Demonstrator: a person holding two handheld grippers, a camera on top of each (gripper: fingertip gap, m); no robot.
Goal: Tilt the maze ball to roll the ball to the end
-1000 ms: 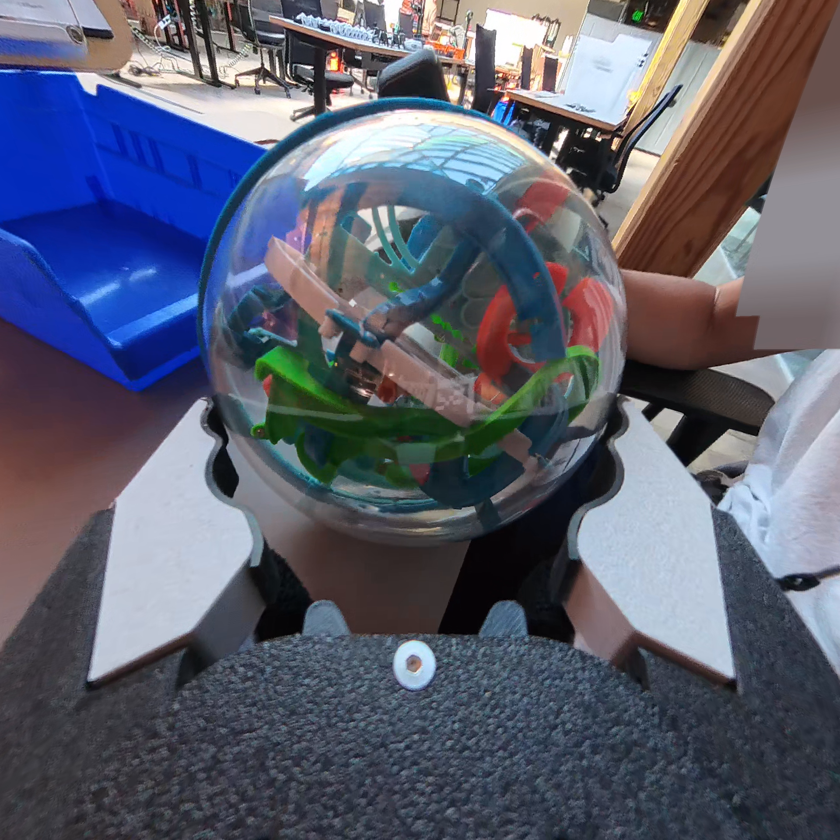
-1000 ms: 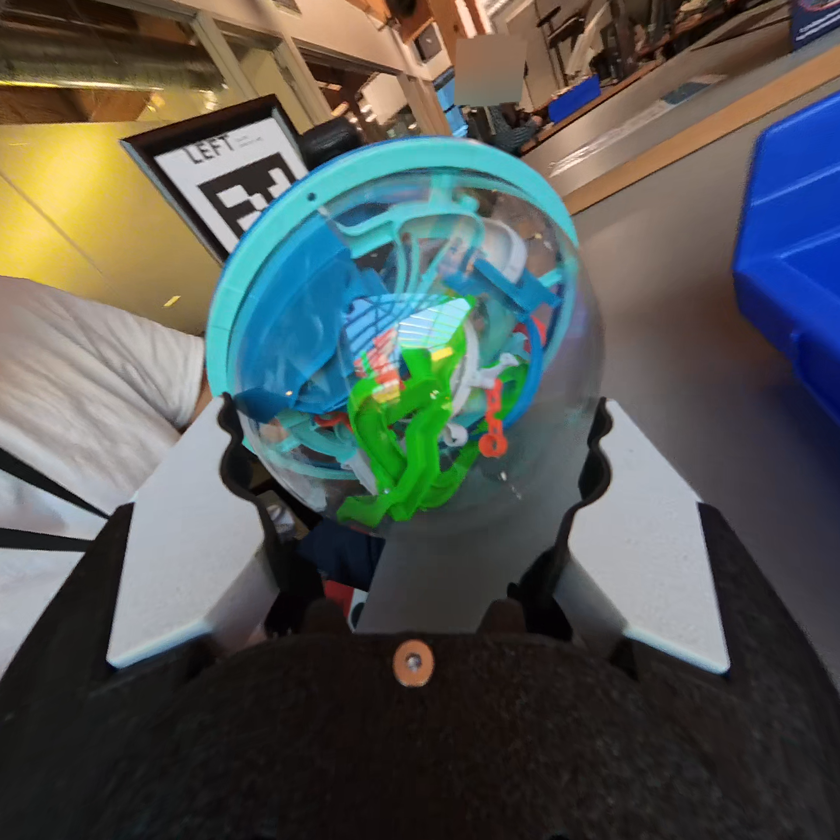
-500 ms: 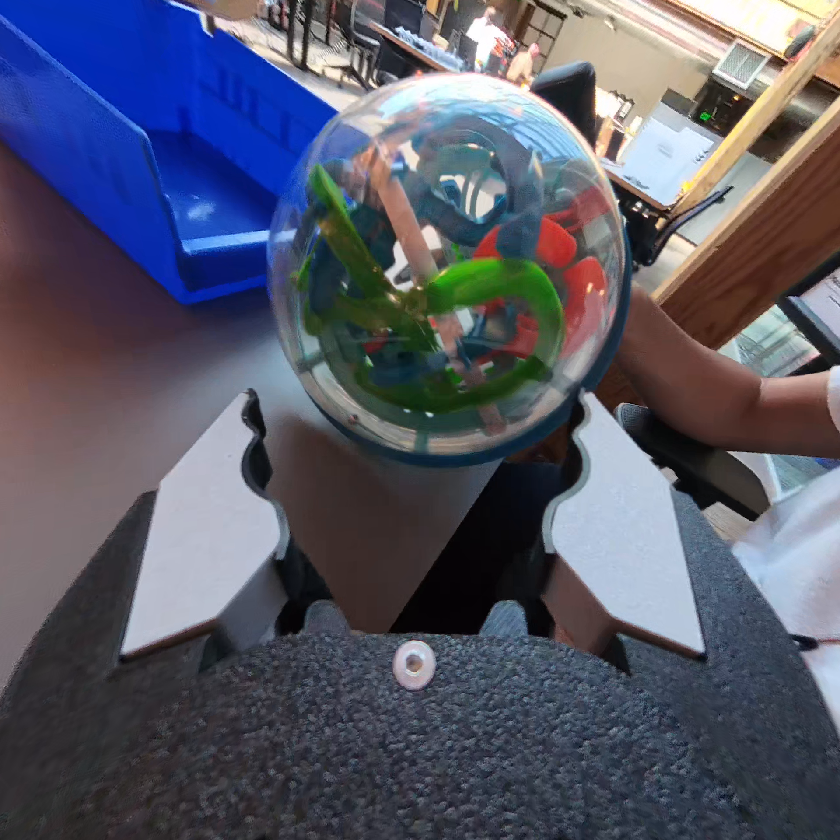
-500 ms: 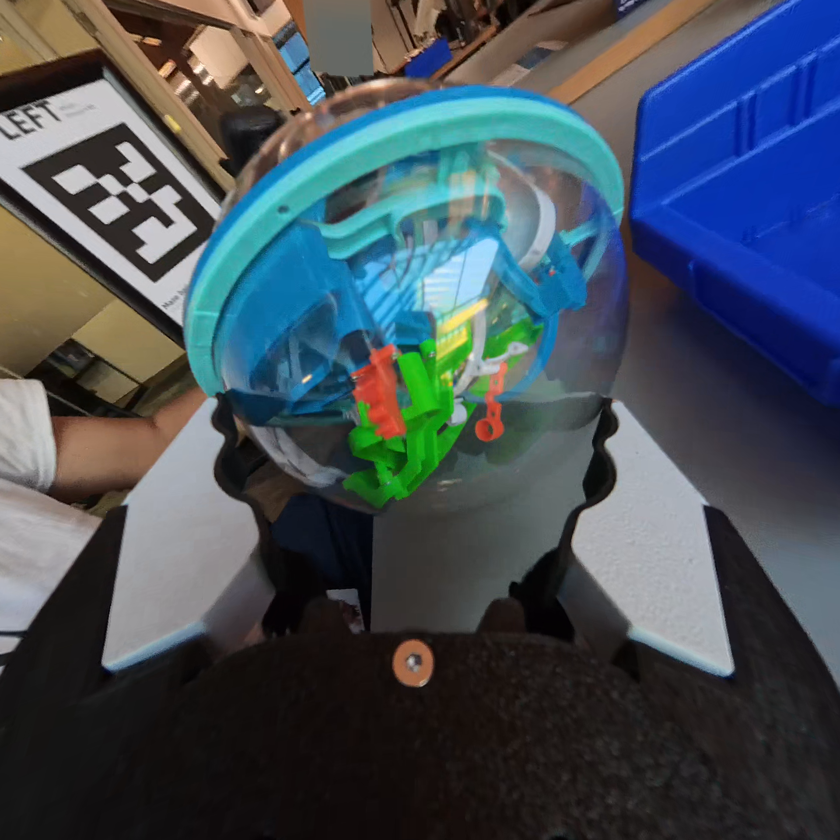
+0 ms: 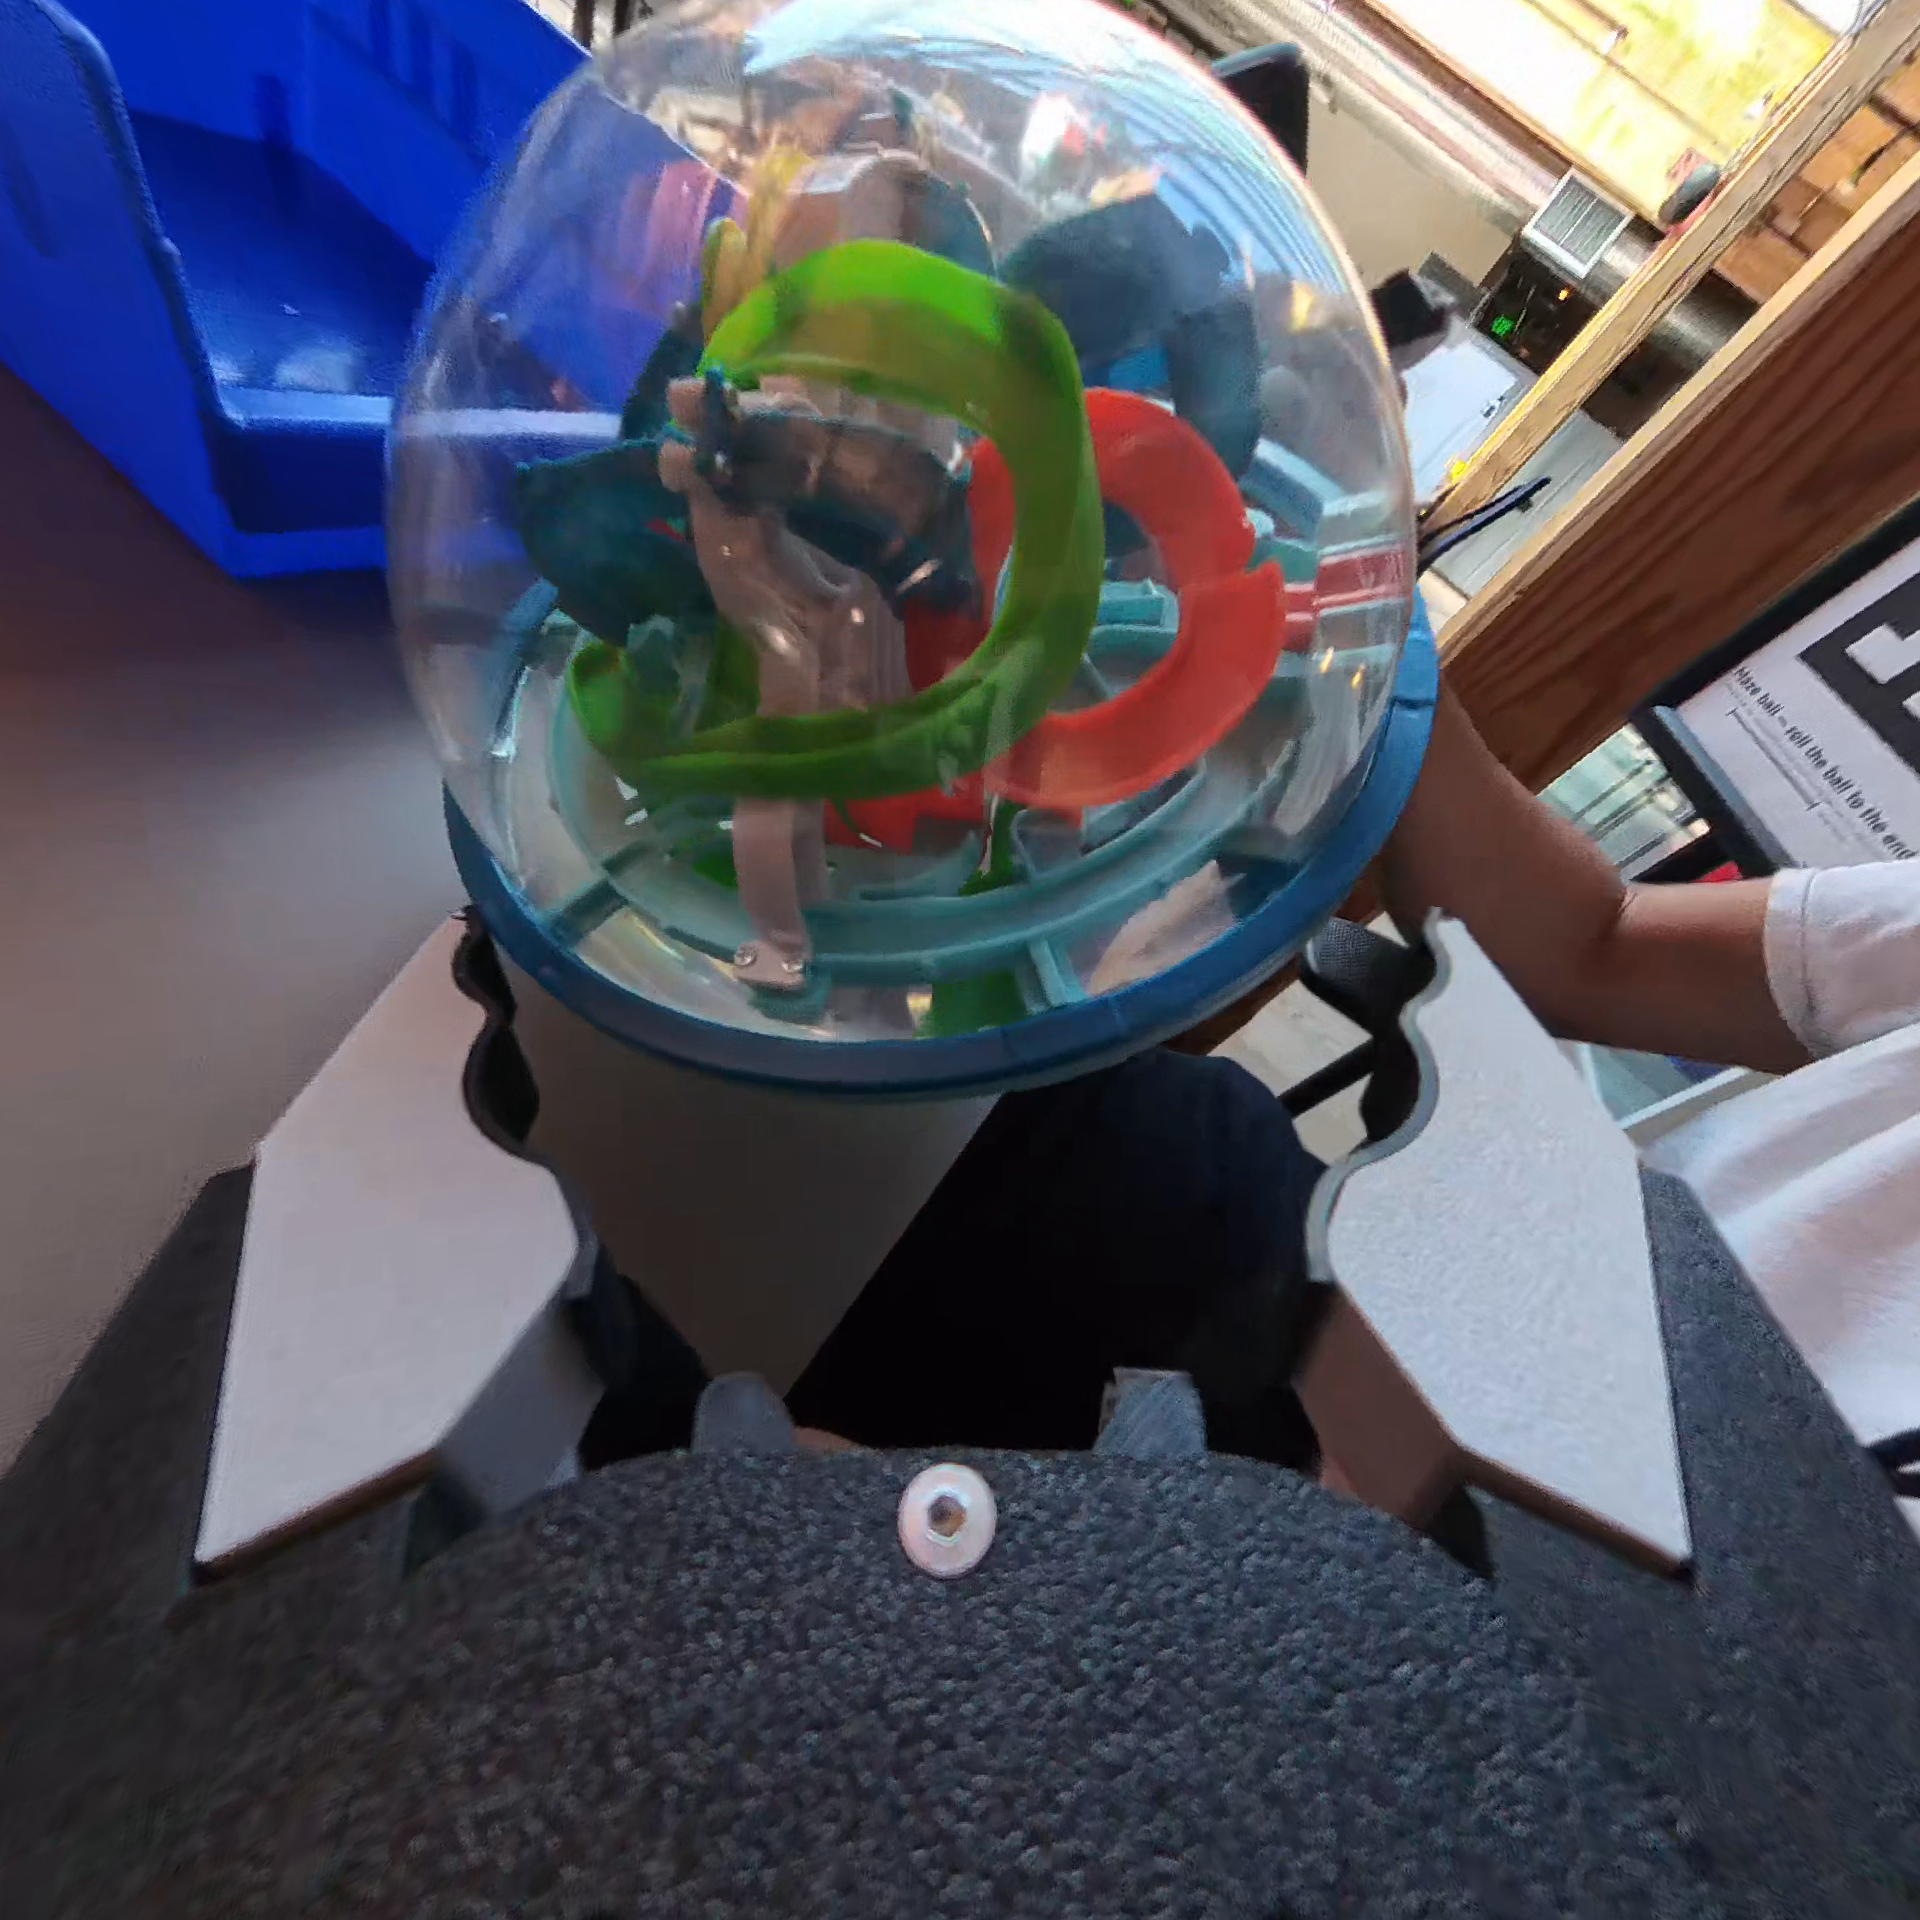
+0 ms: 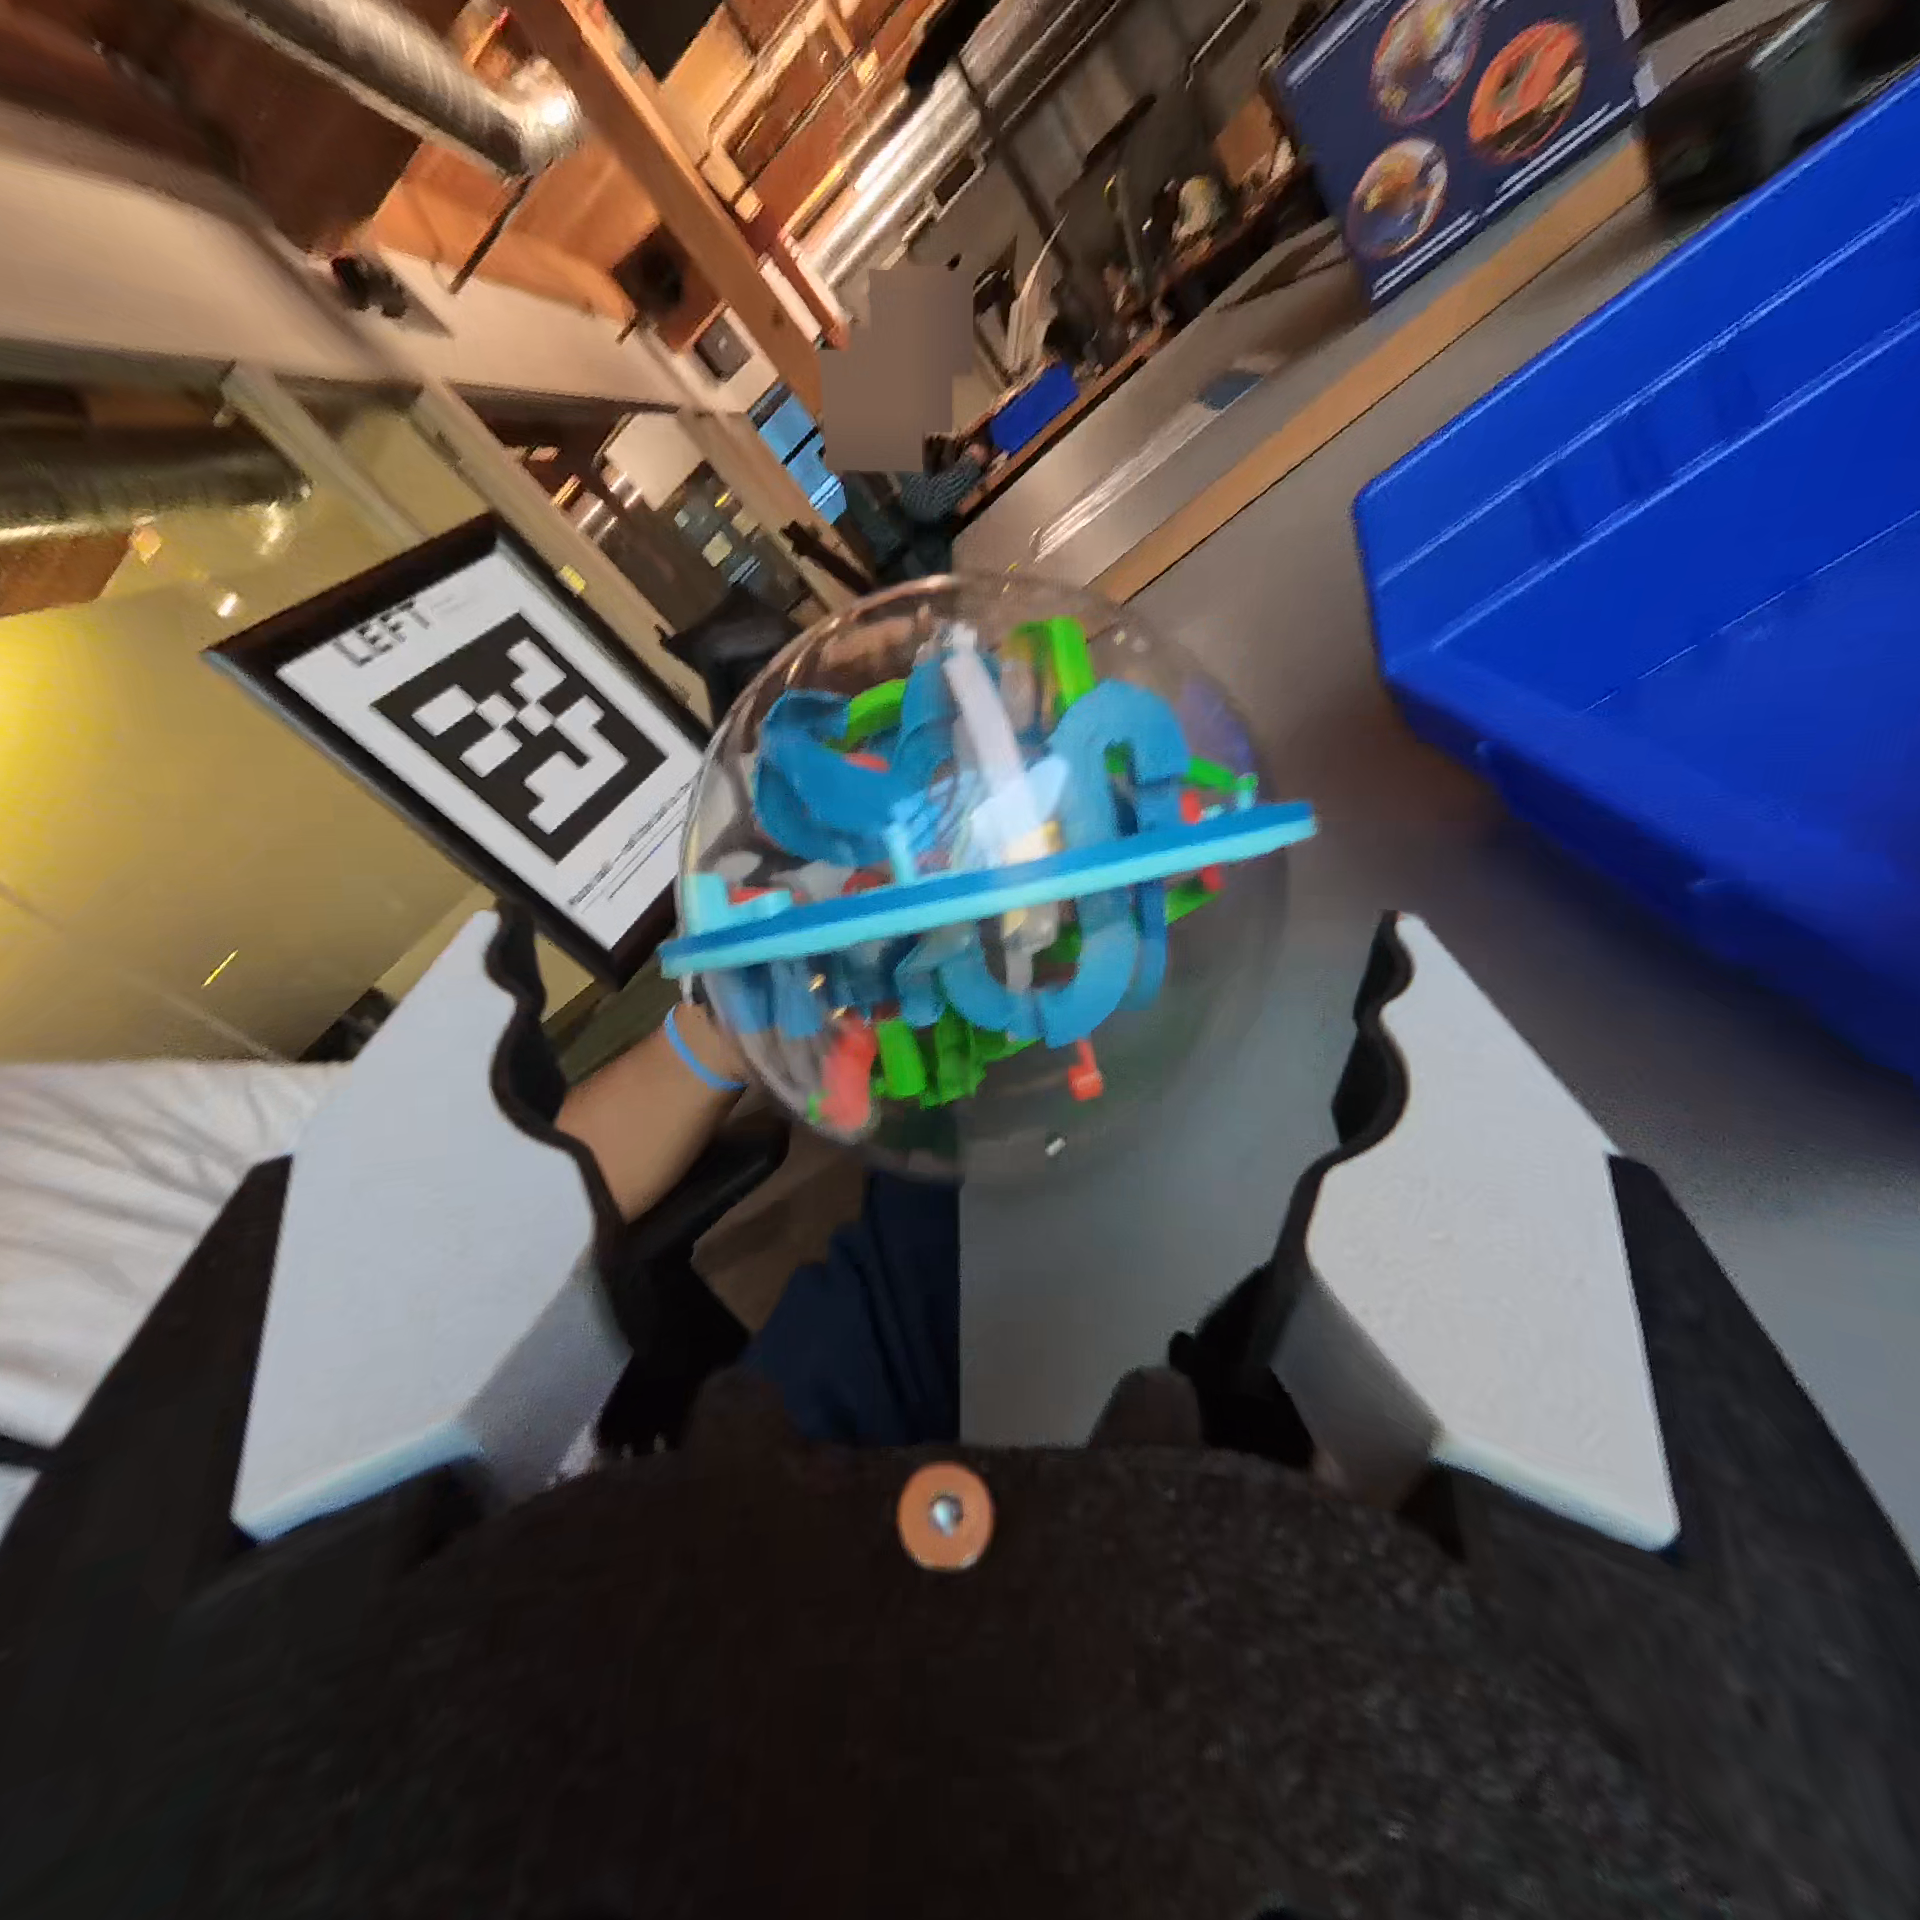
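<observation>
Maze ball has rolled rim-down; your tongs gape wide, neither visibly pinching it. Slick rigid shell: clamp the blue rim.

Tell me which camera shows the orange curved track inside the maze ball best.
The left wrist view: the orange track curls large and near through the clear shell of the maze ball. The right wrist view shows the maze ball smaller and blurred, with only small red bits visible.
</observation>
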